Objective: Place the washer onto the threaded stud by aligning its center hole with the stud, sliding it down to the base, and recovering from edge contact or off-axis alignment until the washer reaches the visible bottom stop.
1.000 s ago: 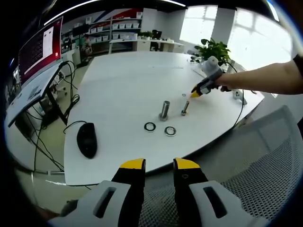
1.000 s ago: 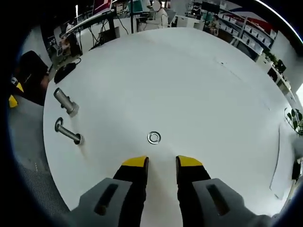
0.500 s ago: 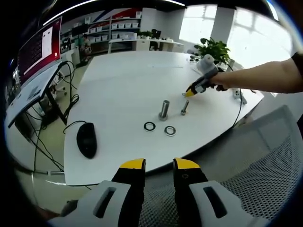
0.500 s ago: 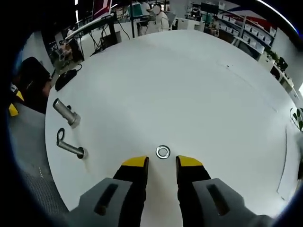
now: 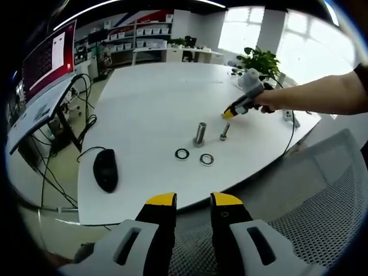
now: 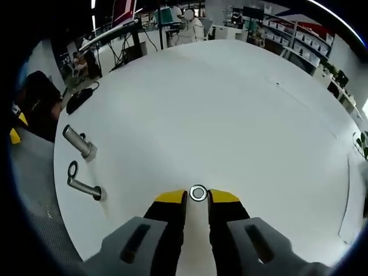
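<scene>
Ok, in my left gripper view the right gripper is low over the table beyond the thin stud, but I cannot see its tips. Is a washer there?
Observer: Yes. A washer lies flat on the table, right between the tips of the right gripper.
Operator: Is it gripped?
Observer: I cannot tell. The jaws stand close on both sides of it, but contact is unclear.

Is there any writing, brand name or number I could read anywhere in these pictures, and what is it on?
None can be read.
Monitor: red screen with a white window, its text too blurred to read.
Shelf bins: any labels too small to read.
Left gripper, right gripper, washer: no markings visible.
</scene>
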The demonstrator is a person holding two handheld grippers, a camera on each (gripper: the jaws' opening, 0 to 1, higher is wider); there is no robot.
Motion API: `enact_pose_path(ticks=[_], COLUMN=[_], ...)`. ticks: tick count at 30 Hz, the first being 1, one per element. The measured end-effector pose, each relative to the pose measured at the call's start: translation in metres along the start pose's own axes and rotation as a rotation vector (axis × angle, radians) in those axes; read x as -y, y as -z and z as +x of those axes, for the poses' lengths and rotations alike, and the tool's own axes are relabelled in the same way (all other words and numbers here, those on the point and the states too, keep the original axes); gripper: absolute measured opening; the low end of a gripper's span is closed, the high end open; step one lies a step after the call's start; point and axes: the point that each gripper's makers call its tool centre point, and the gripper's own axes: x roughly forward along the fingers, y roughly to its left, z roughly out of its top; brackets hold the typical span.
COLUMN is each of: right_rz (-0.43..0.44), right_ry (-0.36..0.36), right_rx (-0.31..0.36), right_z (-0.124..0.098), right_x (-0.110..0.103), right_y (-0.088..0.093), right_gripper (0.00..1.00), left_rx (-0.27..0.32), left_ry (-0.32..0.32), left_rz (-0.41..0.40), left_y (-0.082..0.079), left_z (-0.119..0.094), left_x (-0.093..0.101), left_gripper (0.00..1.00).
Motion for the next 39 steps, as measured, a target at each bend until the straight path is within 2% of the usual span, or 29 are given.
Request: enact_pose_path(ticks=[9,13,14,15,23,30,39], right_rz=[-0.008,-0.02,-0.037,-0.09,-0.079,-0.141,-0.169], right_ry=[0.014,0.014,0.013,0.003,-0.015,-0.049,-0.082], right_rx=[0.002,0.007,0.013,0.015,0.002,-0.029,-0.037], right_z=[0.001,-0.004,-0.006,-0.007,-0.01,-0.022,-0.031], right_x=[0.003,-0.006,-0.011,-0.015,-0.025,-0.046,-0.066], right_y=[-0.001,0.004,0.007,0.009,0.016,0.026,0.036], right_gripper=[0.14,0.14,0.14,0.14,0.14,0.14,0.14], left_rx=[-0.002,-0.001,0.0,0.0,0.001,0.005,0.003], left_ry=[0.003,0.002,0.002,0.001,0.001,-0.005,-0.004], left_rz=[0.002,0.001,0.0,0.0,0.0,-0.006,0.001], left_y=[0.0,0.0,0.0,0.0,0.0,-0.001,-0.001], left_z=[0.0,0.0,0.0,-0.001,-0.001,-0.001,-0.001], left_x=[0.0,0.0,0.0,0.0,0.0,0.001,0.0], left_gripper=[0.22,0.22,0.22,0.22,0.22,0.22,0.22])
